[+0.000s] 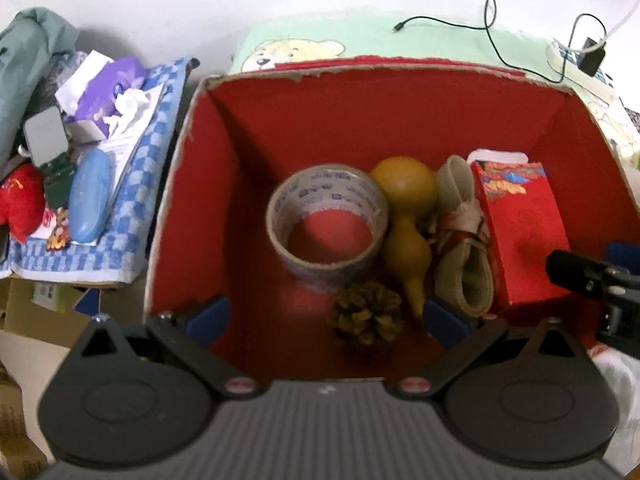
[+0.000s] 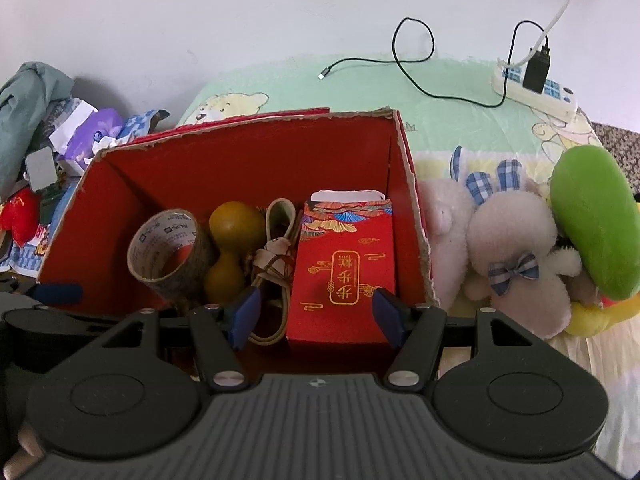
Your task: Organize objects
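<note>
An open cardboard box with a red lining holds a roll of tape, a yellow gourd, a beige strap bundle, a pine cone and a red packet box. My left gripper hangs open over the box's near side, with the pine cone lying untouched between its wide-apart blue pads. My right gripper is open above the near end of the red packet box, and its left pad stands clear of it.
Left of the box, a blue checked cloth carries a blue case, a tissue pack and a red toy. To the right lie plush toys and a green plush. A power strip and a black cable sit behind.
</note>
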Motion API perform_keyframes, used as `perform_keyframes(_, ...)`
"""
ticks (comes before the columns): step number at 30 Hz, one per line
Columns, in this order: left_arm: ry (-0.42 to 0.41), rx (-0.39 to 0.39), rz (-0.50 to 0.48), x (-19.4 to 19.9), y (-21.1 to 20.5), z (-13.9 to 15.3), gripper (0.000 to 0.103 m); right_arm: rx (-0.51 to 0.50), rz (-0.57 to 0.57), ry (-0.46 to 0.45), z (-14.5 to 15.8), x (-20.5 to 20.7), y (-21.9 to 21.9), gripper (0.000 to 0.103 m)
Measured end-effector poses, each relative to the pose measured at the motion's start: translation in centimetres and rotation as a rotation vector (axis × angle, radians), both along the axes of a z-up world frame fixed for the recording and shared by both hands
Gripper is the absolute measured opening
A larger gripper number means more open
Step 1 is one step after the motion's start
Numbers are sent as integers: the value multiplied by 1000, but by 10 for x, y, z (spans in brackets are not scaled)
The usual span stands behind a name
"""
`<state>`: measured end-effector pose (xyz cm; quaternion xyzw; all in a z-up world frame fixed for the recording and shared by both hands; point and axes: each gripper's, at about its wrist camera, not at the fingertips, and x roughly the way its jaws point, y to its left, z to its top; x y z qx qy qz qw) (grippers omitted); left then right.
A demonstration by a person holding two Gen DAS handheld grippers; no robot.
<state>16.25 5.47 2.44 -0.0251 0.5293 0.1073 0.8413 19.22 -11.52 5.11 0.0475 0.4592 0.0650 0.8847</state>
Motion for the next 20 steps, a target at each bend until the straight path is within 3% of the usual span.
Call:
perform_keyframes(14, -34, 21, -15, 8, -4, 11, 102, 10, -6, 22, 2, 7, -2, 65)
perform_keyframes(17, -58, 25, -21, 6, -4, 11, 96, 17, -6, 19, 2, 7, -3, 65)
perform_keyframes(20, -72, 28, -10, 5, -4, 11, 96, 19, -4, 17, 2, 7, -3, 65)
